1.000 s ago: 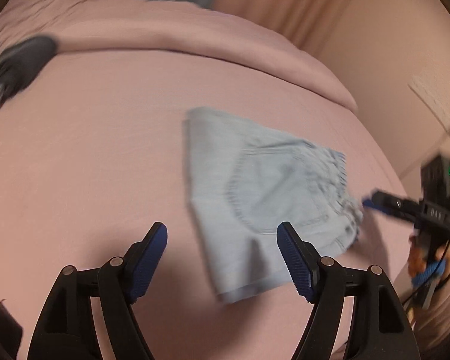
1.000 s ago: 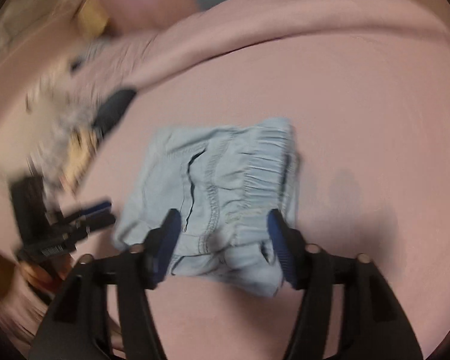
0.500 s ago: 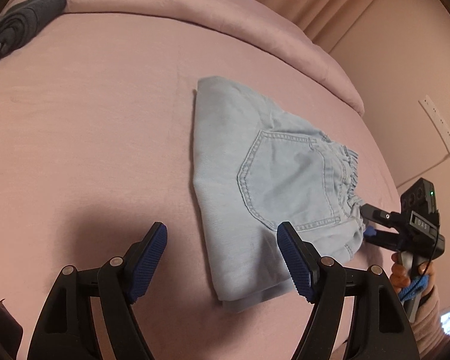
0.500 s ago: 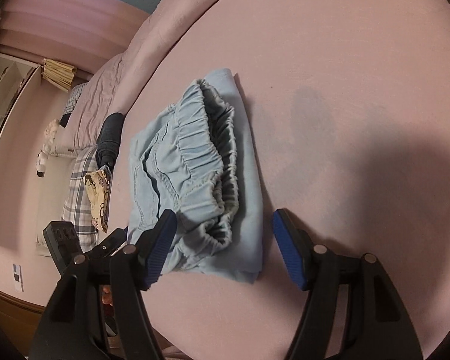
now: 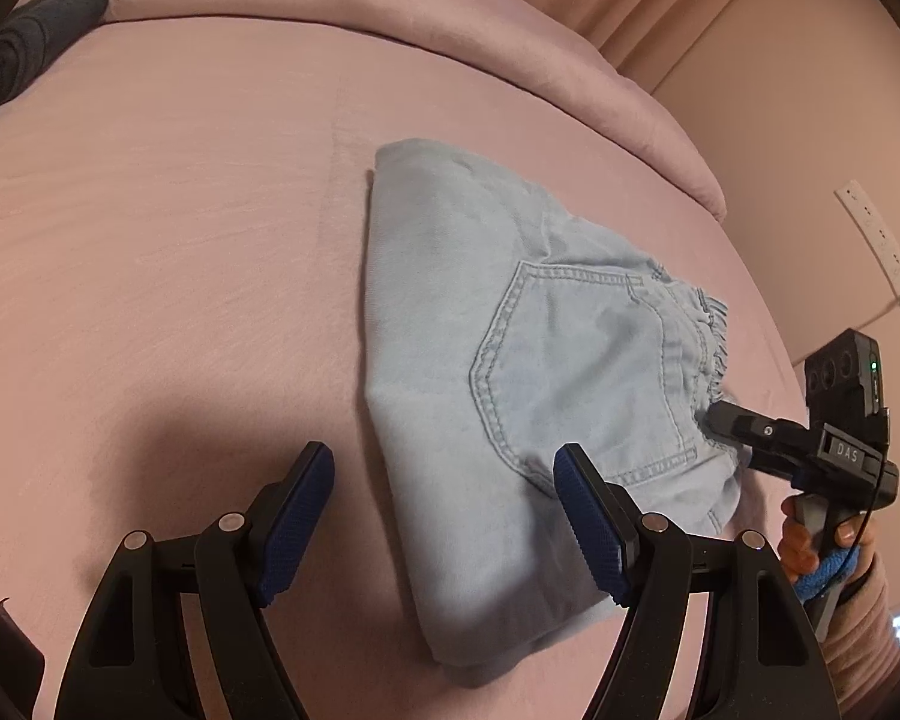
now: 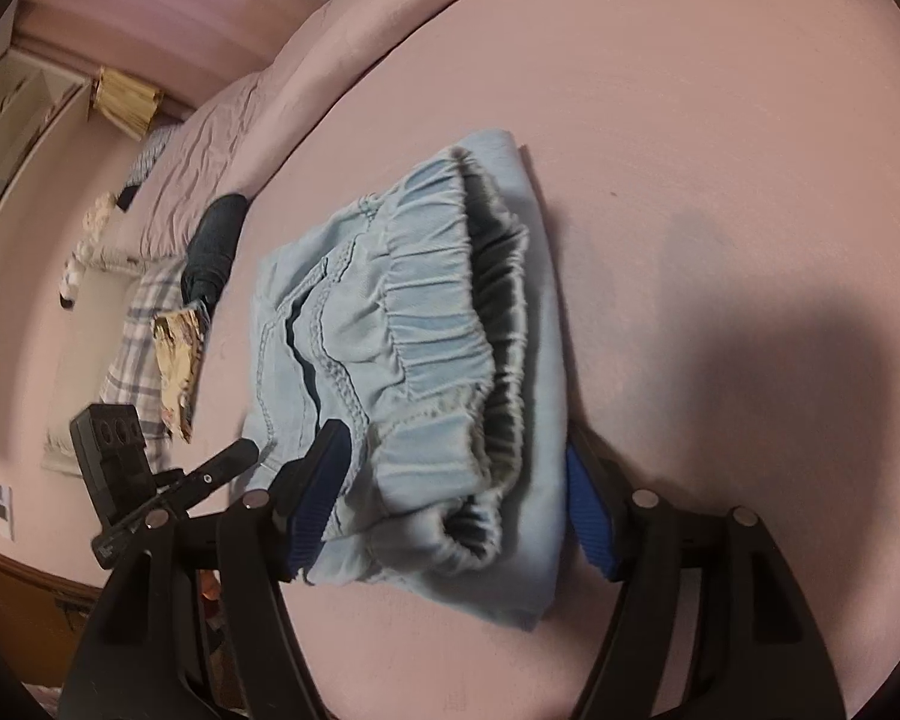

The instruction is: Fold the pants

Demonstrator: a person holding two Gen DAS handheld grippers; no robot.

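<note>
Pants (image 5: pixel 510 396), folded on bed (image 5: pixel 180 240); right tool (image 6: pixel 456 492), jaws just widening, straddles waistband; left tool (image 5: pixel 444 516) open. Closing could drag layers apart.

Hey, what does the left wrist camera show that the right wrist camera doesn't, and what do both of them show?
Only the left wrist view shows the back pocket of the pants, a power strip on the wall, and the hand on the right gripper.

Only the right wrist view shows the gathered waistband opening, a plaid cloth and shelves beyond the bed.

Both show the folded pants on the pink bed, a dark garment at its edge, and the left gripper open. The right gripper's jaws have just been opening around the waistband corner.
</note>
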